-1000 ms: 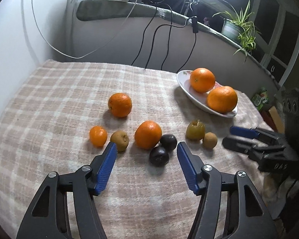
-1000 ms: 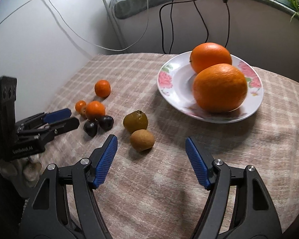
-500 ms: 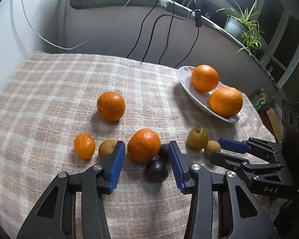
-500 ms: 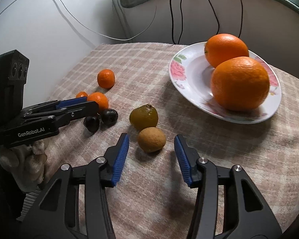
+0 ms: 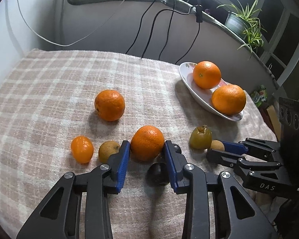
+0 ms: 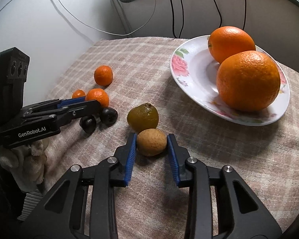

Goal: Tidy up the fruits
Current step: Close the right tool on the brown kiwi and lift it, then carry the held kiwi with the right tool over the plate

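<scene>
My left gripper is shut on a mid-sized orange that rests on the checked cloth. Around it lie a small tangerine, a brown kiwi, two dark plums and a larger orange. My right gripper is shut on a brown kiwi, which touches a green-brown fruit behind it. A flowered white plate at the right holds two big oranges.
The left gripper reaches in from the left of the right wrist view over the plums. Cables hang down the back wall. A potted plant stands on the ledge. The table edge drops off past the plate.
Both grippers moved forward and closed. The left jaws now clamp the mid-sized orange, the right jaws clamp the brown kiwi. The fruits have not moved.
</scene>
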The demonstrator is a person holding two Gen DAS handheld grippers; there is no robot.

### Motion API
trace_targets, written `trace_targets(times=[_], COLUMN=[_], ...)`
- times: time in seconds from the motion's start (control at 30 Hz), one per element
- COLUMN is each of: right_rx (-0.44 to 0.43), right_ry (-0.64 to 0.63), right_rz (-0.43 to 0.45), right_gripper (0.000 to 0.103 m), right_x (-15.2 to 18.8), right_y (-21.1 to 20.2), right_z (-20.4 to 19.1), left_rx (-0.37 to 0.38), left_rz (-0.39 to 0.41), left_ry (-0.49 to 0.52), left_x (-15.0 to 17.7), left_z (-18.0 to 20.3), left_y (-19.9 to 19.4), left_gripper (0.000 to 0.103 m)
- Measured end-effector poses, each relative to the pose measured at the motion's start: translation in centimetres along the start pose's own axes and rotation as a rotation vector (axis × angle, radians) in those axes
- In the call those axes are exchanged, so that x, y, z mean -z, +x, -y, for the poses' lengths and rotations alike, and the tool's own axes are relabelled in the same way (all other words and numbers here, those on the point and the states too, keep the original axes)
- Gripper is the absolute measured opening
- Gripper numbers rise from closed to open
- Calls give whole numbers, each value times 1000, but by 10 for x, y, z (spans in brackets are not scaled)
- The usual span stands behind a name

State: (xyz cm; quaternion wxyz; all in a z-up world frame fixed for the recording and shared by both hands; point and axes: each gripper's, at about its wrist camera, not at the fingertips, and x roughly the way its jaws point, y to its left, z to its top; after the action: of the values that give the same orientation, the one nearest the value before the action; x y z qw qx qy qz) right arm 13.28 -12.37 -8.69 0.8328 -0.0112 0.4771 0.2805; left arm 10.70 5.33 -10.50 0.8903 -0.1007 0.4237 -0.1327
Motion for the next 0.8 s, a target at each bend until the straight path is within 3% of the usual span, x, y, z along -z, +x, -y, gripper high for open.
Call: trace_targets(times=[0.4,0.8], right_rx=[13,41], right_ry=[10,28], right_rz=[61,156], right_gripper=[31,31], right_x=[-4,-10], right_y=[-19,-53], right_z=[3,17], left_rx=[10,71], left_rz=[38,77], left_ry=[-18,8], left_x=[-5,-26], left_z=[1,25], left_y=[-7,-10], left_gripper=[32,32])
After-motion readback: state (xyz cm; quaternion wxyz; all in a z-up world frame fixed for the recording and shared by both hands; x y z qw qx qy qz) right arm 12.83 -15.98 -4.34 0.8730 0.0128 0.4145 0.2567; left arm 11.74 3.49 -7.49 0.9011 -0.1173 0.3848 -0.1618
